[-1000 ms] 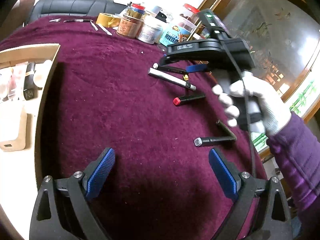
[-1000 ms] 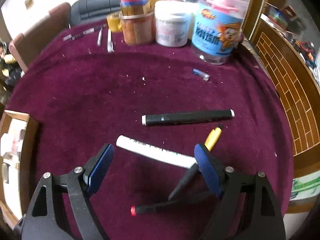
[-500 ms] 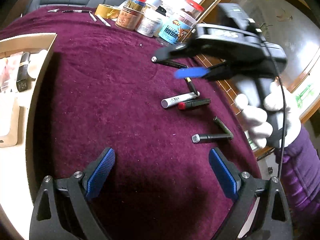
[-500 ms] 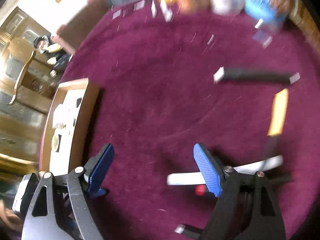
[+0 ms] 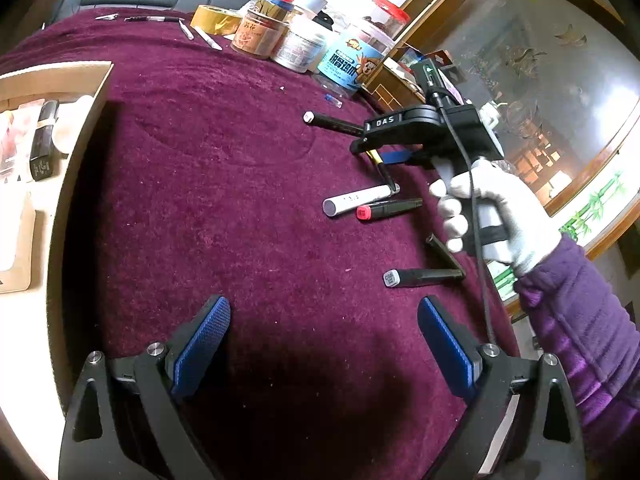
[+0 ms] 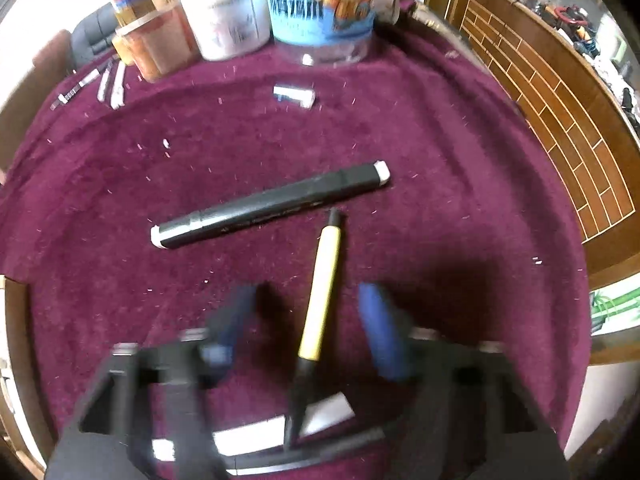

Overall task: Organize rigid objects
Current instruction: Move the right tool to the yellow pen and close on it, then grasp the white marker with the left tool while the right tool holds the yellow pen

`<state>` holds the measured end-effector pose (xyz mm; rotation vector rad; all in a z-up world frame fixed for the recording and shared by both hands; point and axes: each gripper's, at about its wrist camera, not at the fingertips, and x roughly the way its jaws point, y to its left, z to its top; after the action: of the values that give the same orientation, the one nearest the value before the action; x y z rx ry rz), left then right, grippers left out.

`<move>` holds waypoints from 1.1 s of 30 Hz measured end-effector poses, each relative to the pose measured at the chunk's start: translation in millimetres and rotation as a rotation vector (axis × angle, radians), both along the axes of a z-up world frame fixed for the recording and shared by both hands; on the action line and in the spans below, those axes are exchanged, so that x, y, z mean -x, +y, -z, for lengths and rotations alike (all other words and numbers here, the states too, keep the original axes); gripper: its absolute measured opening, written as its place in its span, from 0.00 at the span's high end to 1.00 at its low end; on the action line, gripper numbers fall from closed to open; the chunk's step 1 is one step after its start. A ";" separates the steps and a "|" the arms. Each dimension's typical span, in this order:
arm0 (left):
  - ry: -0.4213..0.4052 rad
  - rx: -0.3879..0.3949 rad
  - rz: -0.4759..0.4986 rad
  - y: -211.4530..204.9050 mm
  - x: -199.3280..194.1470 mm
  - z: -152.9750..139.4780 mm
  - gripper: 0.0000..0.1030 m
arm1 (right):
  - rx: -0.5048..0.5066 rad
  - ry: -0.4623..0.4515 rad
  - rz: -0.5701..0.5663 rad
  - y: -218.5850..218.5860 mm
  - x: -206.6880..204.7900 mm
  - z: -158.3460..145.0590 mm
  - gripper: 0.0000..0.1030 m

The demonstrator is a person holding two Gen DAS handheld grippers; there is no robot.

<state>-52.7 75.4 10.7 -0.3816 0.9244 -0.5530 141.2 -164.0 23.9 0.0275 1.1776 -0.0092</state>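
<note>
Several pens and markers lie on the maroon cloth (image 5: 224, 184). My right gripper (image 6: 308, 294) points down over a yellow-and-black pen (image 6: 322, 292), which lies between its blue pads. Its jaws are closing, with a gap still showing on each side of the pen. Just beyond lies a black marker with white ends (image 6: 272, 204). The left wrist view shows the right gripper (image 5: 374, 153) in a white-gloved hand (image 5: 492, 216), with a white marker (image 5: 354, 200), a red-capped marker (image 5: 386, 209) and a grey-capped marker (image 5: 420, 276) nearby. My left gripper (image 5: 323, 312) hangs open over bare cloth.
A cardboard box (image 5: 80, 132) holding small items borders the cloth on the left. Jars and tubs (image 5: 348, 60) and a tape roll (image 5: 216, 20) stand along the far edge, with thin tools beside them. A small blue-white cap (image 6: 294, 96) lies near the jars. A wooden cabinet (image 6: 560, 128) stands to the right.
The right gripper swung across the table, came back down astride the yellow pen, and its jaws narrowed. The white marker turned and now lies beside the red-capped one. The left gripper stayed put.
</note>
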 end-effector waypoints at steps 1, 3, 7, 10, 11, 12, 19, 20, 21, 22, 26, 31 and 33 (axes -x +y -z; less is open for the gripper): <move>-0.001 -0.001 0.000 0.1 -0.1 -0.1 0.11 | 0.012 -0.009 -0.011 1.7 4.5 -3.3 0.76; -0.003 -0.001 0.000 0.1 0.4 0.0 0.11 | -0.013 -0.015 -0.032 3.1 12.1 -5.1 0.93; -0.007 -0.003 0.000 -0.6 0.1 -0.4 0.11 | -0.117 -0.030 -0.056 -7.0 38.0 -10.4 0.93; -0.009 -0.005 0.000 -0.8 0.1 0.0 0.11 | -0.327 -0.076 -0.056 -30.9 73.3 -20.1 0.93; -0.009 -0.007 -0.001 -1.1 0.1 -0.1 0.11 | -0.386 -0.094 -0.054 -36.8 82.1 -22.4 0.93; -0.009 -0.013 0.000 -2.0 0.2 -0.2 0.11 | -0.431 -0.118 -0.050 -39.2 90.6 -23.6 0.93; 0.037 -0.140 0.043 -28.0 -6.5 -22.9 0.12 | -0.605 -0.304 -0.012 -77.4 126.1 -19.7 0.93; 0.023 -0.162 0.040 -31.8 -9.1 -27.9 0.12 | -0.639 -0.313 -0.002 -83.2 126.2 -15.6 0.93; 0.000 -0.198 0.041 -38.5 -14.0 -34.9 0.12 | -0.670 -0.319 0.007 -88.8 125.6 -12.3 0.93; -0.017 -0.227 0.046 -44.7 -18.7 -39.8 0.12 | -0.711 -0.326 0.018 -95.1 125.3 -7.0 0.93; -0.072 -0.324 0.069 -72.6 -54.8 -50.9 0.12 | -0.819 -0.326 0.052 -112.3 122.9 1.3 0.93; -0.103 -0.411 0.106 -107.7 -100.2 -46.2 0.18 | -0.856 -0.329 0.057 -116.5 123.7 0.5 0.93; -0.112 -0.470 0.141 -123.3 -110.0 -38.6 0.24 | -0.831 -0.348 0.046 -114.8 125.7 -4.1 0.93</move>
<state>57.2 -47.9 49.3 0.1374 0.9441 -0.4620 15.5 -278.8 27.9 0.7589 0.7655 0.4290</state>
